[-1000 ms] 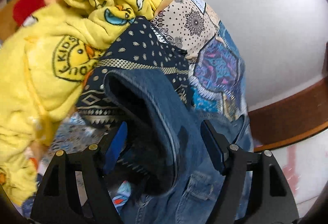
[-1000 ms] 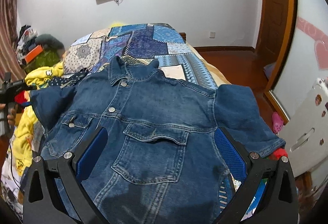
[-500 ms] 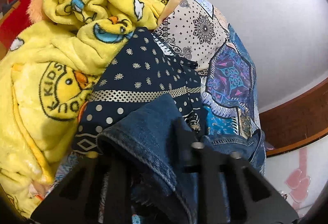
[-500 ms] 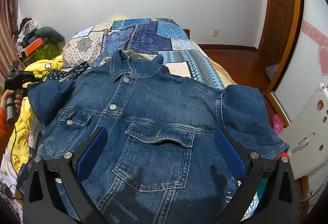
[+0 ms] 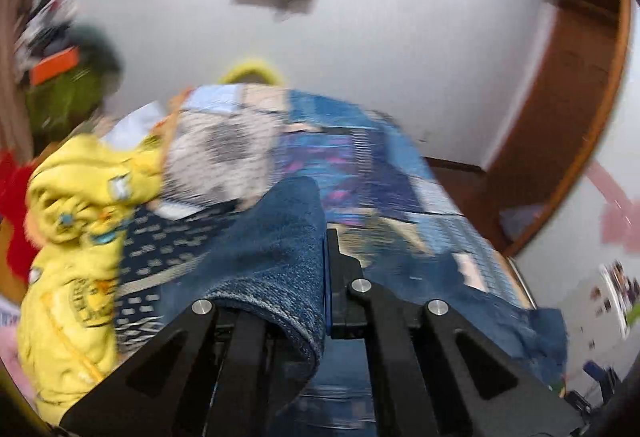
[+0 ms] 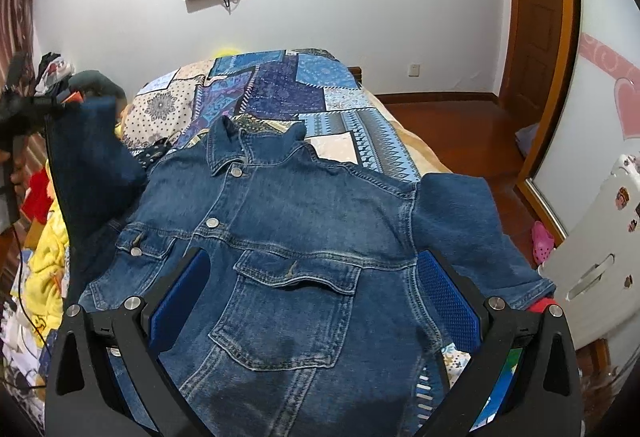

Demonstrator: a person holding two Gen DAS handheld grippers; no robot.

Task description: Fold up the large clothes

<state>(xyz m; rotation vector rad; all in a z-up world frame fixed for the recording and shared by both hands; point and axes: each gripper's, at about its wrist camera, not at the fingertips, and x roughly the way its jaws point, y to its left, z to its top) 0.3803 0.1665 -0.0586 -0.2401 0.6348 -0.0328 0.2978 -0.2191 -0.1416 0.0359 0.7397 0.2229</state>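
Lying flat, denim jacket, sleeve raised

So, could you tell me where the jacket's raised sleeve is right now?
In the right wrist view the sleeve hangs at far left, pinched by the left gripper above the yellow blanket.

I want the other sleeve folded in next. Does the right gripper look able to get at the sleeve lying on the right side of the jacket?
Probably yes. The right gripper hangs open over the denim jacket, and the right sleeve lies flat, uncovered, just beyond its right finger. Nothing sits on it.
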